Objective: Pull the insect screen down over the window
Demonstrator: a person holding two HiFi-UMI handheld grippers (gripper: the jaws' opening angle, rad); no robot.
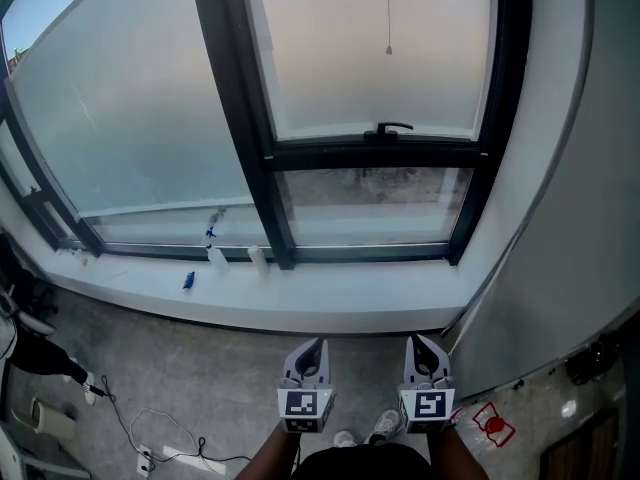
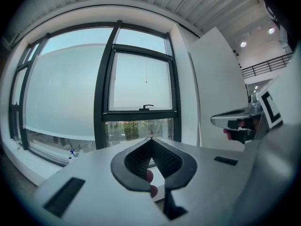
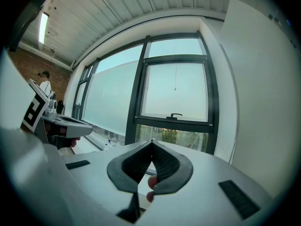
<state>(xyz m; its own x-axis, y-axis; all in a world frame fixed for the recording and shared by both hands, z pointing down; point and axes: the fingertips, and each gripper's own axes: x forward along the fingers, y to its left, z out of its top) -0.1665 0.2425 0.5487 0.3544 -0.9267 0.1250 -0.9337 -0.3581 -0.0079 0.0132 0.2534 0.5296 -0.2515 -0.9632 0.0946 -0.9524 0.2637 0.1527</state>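
The window [image 1: 270, 148] has dark frames. A thin pull cord with a small knob [image 1: 389, 50] hangs before the upper right pane, and a black handle [image 1: 393, 128] sits on the crossbar beneath it. Both show in the left gripper view, cord [image 2: 146, 82] and handle [image 2: 148, 107], and in the right gripper view, cord [image 3: 175, 89] and handle [image 3: 176, 116]. My left gripper [image 1: 312, 353] and right gripper [image 1: 424, 353] are held side by side low and well back from the window. Both are shut with nothing in them: left gripper [image 2: 151, 138], right gripper [image 3: 152, 141].
A white sill [image 1: 330, 303] runs under the window, with a small blue thing [image 1: 188, 281] and white clips [image 1: 217, 258] on it. A white wall panel [image 1: 580, 218] stands close on the right. Cables and a power strip [image 1: 180, 456] lie on the floor at left.
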